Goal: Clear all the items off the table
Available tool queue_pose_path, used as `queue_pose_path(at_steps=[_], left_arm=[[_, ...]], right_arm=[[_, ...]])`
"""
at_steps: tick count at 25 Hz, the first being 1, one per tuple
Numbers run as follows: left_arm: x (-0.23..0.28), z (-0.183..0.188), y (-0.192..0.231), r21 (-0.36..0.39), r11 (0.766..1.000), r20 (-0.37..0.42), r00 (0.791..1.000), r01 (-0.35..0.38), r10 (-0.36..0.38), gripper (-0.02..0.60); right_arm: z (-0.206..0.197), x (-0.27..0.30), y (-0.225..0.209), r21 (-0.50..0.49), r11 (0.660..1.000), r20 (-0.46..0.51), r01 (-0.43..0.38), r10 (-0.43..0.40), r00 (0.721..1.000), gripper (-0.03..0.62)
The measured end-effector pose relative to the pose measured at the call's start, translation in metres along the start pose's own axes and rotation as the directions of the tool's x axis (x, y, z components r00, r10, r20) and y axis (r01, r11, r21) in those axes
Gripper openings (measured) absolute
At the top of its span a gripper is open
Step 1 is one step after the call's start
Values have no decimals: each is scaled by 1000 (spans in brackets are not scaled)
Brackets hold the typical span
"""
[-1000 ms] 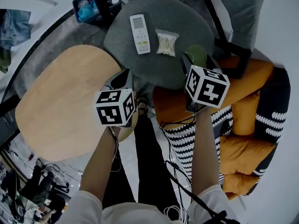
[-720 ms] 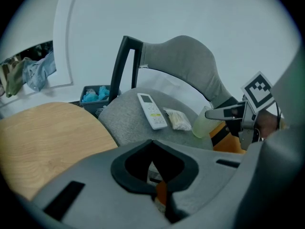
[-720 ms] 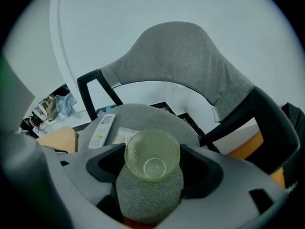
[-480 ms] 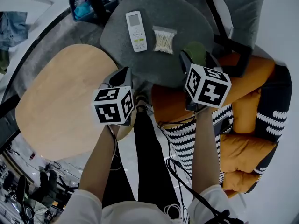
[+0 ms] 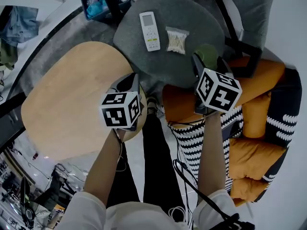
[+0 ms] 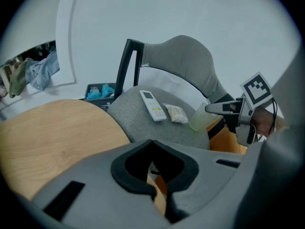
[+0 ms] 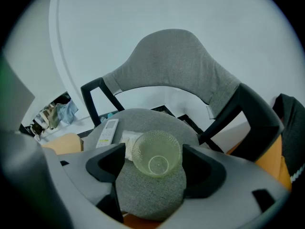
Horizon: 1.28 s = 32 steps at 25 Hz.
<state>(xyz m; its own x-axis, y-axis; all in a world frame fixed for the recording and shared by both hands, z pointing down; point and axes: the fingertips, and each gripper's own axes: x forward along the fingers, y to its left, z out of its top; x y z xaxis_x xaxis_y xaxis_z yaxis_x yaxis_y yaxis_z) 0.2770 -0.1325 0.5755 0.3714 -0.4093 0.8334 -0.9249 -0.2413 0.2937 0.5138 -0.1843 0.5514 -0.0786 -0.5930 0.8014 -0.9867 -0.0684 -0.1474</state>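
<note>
Hidden/unclear: in the head view the right tool [image 7: 155, 160] covers most of the translucent pale-green dimpled plastic cup [image 7: 151, 147], so only a green patch shows there. Cannot tell whether the cup's base touches the round grey fabric tabletop [image 5: 168, 66]. Contents of the blue crate [image 5: 106, 1], past the far left edge, are indistinct.

Cup: at the right edge of the grey tabletop, clamped between the right tool's two pads, one on each side of the rim. Axis tilted. Mouth opens back toward the tool's camera, with the small round base away from it. Walls see-through.

Slim white remote control [image 5: 150, 31]: lies flat near the far edge, long axis far-to-near, display end farthest. Clear packet of cotton swabs [image 5: 176, 40]: just beside it on the right, not touching, between remote and cup.

Left tool [image 6: 153, 163]: pads brought together, nothing between them. It hangs over the near right edge of the pale wooden tabletop [image 5: 67, 99], just beside the grey one's left edge.
</note>
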Motion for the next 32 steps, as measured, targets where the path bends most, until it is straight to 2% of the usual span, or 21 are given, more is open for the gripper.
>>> queue_pose_path(at_steps=[8,10,14,15,17,21,24,27,29,32], left_arm=[[-72,16,7,-37,999,49,999,-13,14,8],[-92,19,9,-61,998,63,998,-14,18,8],[-143,15,10,-95,995,75,997,-15,22,8],[-158,14,11,-102,995,80,996,-18,26,8],[-187,17,15,-117,993,103,994,-26,38,8],[-240,35,23,-147,988,185,980,-44,71,8],[-275,55,29,-168,984,279,955,-58,104,8],[-314,70,44,-198,977,377,913,-81,152,8],[-346,74,60,-220,969,434,879,-111,199,8],[-400,76,81,-247,955,515,813,-162,271,8]], right_arm=[[15,-61,23,63,997,90,36,-41,995,362],[20,-80,39,61,998,126,23,-30,992,360],[18,-121,78,47,999,139,-20,14,990,349],[19,-133,87,27,1000,149,-12,8,989,310],[27,-159,103,-26,999,184,21,-16,983,166],[49,-200,125,-93,995,234,26,-3,972,60],[65,-219,135,-176,984,262,10,37,964,26],[73,-236,159,-266,963,275,-39,115,955,25],[73,-249,187,-317,944,268,-89,179,947,25],[76,-273,240,-407,901,274,-151,277,921,25]])
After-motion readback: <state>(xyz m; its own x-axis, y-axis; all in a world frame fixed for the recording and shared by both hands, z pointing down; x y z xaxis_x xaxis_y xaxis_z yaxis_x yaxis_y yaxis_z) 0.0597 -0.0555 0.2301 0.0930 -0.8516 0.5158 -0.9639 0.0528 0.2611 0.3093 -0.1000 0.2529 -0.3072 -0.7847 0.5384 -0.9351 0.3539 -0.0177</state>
